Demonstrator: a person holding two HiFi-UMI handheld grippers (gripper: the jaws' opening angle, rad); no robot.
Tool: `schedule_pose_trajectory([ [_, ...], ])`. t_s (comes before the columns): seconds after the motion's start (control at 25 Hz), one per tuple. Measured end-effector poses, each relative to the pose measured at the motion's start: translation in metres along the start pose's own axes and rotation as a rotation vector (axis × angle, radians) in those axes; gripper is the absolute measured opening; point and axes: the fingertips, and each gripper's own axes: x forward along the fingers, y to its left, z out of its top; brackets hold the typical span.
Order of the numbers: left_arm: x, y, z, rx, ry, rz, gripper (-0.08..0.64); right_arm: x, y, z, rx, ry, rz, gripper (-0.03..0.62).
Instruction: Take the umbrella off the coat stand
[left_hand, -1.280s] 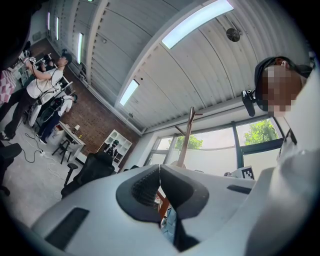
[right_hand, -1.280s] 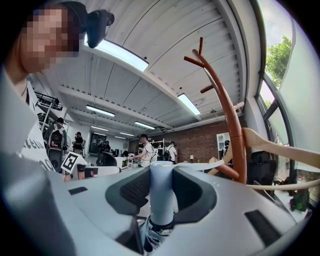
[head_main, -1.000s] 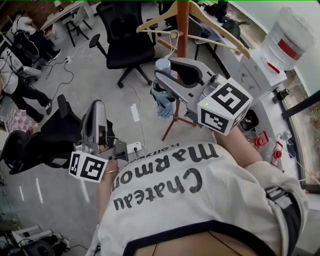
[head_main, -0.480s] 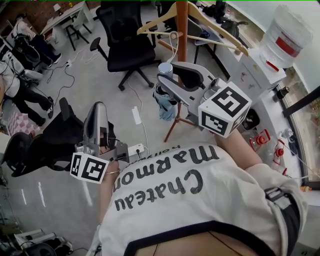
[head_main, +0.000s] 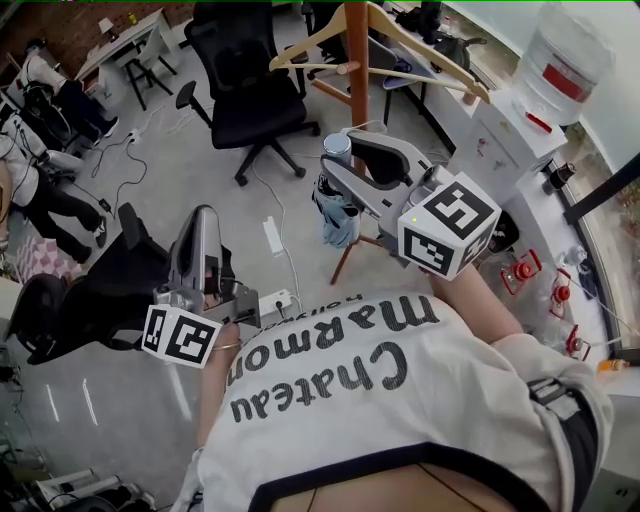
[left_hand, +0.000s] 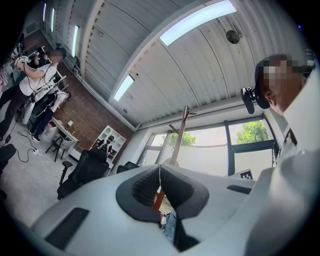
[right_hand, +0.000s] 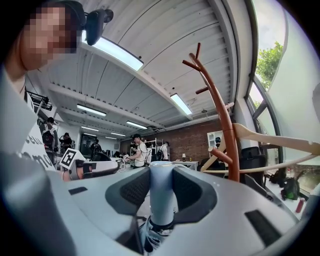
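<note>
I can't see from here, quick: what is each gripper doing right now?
Left gripper: jaws shut, nothing between them.
Right gripper: jaws closed on the handle of the umbrella.

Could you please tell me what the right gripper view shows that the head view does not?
Only the right gripper view shows the ceiling lights and both pads pressing the umbrella handle. Only the head view shows the power strip and the water-dispenser bottle. Both show the umbrella in the right gripper, the coat stand and a wooden hanger.
</note>
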Motion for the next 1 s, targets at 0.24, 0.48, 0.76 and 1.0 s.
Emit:
schedule_pose_trajectory([
  [0.24, -0.003, -0.001, -0.006, -0.014, 0.035, -0.037, 0.025, -0.011, 0.001, -0.011, 0.024, 0.006, -0.069, 0.150],
  [0.48, -0.007, -0.002, -0.016, -0.036, 0.079, -0.085, 0.025, -0.027, 0.000, -0.022, 0.048, 0.003, -0.181, 0.150],
  [0.76, -0.001, -0.015, -0.026, -0.056, 0.089, -0.124, 0.025, -0.052, -0.010, -0.020, 0.030, -0.001, -0.256, 0.150],
  [1.0, 0.015, -0.034, -0.036, -0.077, 0.088, -0.135, 0.025, -0.069, -0.025, -0.015, 0.004, 0.019, -0.263, 0.150],
])
